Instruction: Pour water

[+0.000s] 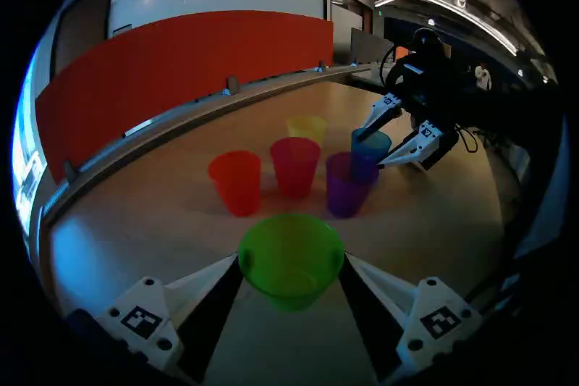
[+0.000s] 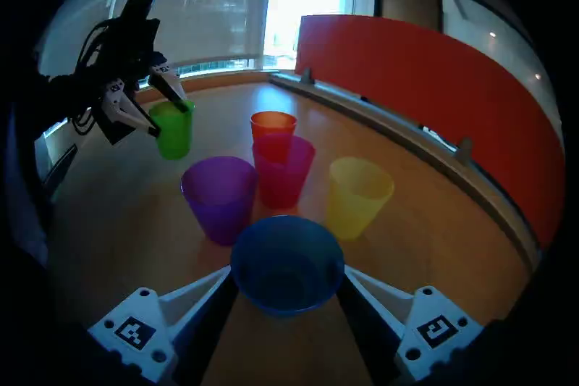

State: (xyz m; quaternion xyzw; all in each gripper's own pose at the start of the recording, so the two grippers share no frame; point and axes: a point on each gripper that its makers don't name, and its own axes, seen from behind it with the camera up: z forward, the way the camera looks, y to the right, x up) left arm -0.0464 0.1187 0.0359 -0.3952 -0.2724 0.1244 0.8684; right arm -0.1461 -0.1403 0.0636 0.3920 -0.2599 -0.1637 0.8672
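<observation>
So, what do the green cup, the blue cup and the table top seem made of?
The green cup is probably thin plastic, tinted and translucent: light glows through its wall. The blue cup looks like the same translucent plastic, with a smooth rim. The table top is wood or wood-look laminate, smooth with a soft sheen; which one is unclear.

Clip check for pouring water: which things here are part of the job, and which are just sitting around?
In the job: green cup, gripped by the left claw; blue cup, gripped by the right claw.

Lying about, untouched: orange cup, pink cup, purple cup and yellow cup, all upright on the table; red partition behind.
</observation>
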